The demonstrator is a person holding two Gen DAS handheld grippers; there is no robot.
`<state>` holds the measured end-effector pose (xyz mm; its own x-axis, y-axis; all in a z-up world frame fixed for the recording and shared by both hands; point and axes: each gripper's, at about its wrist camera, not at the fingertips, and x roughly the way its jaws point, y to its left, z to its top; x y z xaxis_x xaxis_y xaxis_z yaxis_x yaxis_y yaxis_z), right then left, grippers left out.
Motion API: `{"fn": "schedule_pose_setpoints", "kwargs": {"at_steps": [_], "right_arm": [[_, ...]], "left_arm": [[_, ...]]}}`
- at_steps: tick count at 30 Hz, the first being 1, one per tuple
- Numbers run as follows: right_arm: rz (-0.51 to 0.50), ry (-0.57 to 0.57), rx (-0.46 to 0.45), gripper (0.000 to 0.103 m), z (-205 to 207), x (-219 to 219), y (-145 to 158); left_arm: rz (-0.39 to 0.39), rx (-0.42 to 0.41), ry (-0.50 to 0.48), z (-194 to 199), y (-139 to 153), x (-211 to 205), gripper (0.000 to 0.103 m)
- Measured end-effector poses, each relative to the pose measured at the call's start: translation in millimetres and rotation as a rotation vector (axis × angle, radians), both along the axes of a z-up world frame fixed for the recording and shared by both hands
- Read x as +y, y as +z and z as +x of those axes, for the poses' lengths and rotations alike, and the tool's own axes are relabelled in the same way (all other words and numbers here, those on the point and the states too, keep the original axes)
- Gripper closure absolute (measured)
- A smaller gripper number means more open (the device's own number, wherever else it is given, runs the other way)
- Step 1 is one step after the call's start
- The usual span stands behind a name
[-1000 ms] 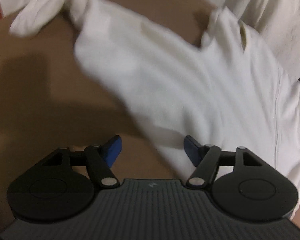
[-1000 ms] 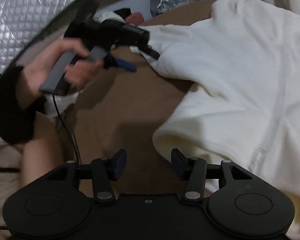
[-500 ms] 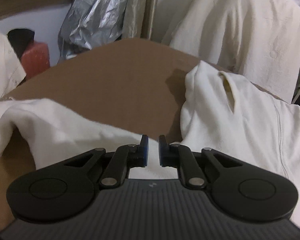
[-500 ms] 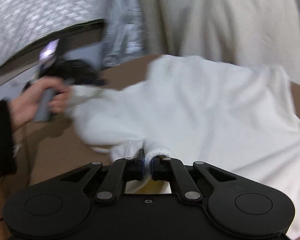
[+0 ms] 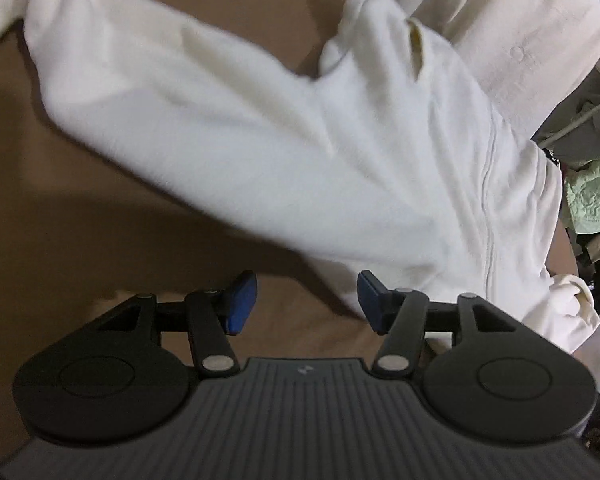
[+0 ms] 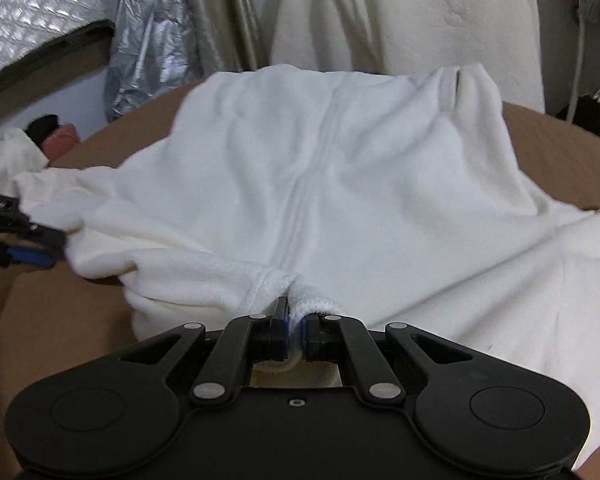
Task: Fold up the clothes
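A white fleece zip jacket (image 5: 340, 152) lies spread on the brown table (image 5: 80, 208); it also shows in the right wrist view (image 6: 340, 184), zipper seam running down its middle. My left gripper (image 5: 306, 302) is open and empty, just above the table beside the jacket's near edge. In the right wrist view the left gripper (image 6: 28, 248) sits at the far left by the sleeve. My right gripper (image 6: 294, 334) is shut on the jacket's bottom hem at the zipper.
Another white garment (image 6: 400, 12) hangs behind the table. Silver foil wrap (image 6: 152, 40) and a padded sheet stand at the back left. A pink object (image 6: 62, 142) lies off the table's left edge. Green cloth (image 5: 592, 200) sits at the right.
My left gripper was shut on the sleeve half a second ago; it is now open and the sleeve lies loose on the table. My right gripper stays clamped on the hem.
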<state>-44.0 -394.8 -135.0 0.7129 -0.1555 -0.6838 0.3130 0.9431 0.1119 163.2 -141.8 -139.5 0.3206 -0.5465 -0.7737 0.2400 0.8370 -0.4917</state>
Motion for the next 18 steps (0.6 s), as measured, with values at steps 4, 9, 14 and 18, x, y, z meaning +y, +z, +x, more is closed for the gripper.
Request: {"fn": "schedule_pose_setpoints", "kwargs": {"at_steps": [4, 9, 14, 18], "right_arm": [[0.044, -0.049, 0.009, 0.098, 7, -7, 1], [0.317, -0.036, -0.093, 0.092, -22, -21, 8], [0.578, 0.018, -0.178, 0.081, -55, -23, 4], [0.587, 0.085, -0.134, 0.077, -55, -7, -1]], "left_arm": [[-0.048, 0.01, 0.048, 10, -12, -5, 0.044], [0.064, -0.272, -0.047, 5, 15, -43, 0.09], [-0.007, -0.245, -0.025, 12, 19, -33, 0.09], [-0.109, -0.163, -0.028, 20, 15, -16, 0.09]]}}
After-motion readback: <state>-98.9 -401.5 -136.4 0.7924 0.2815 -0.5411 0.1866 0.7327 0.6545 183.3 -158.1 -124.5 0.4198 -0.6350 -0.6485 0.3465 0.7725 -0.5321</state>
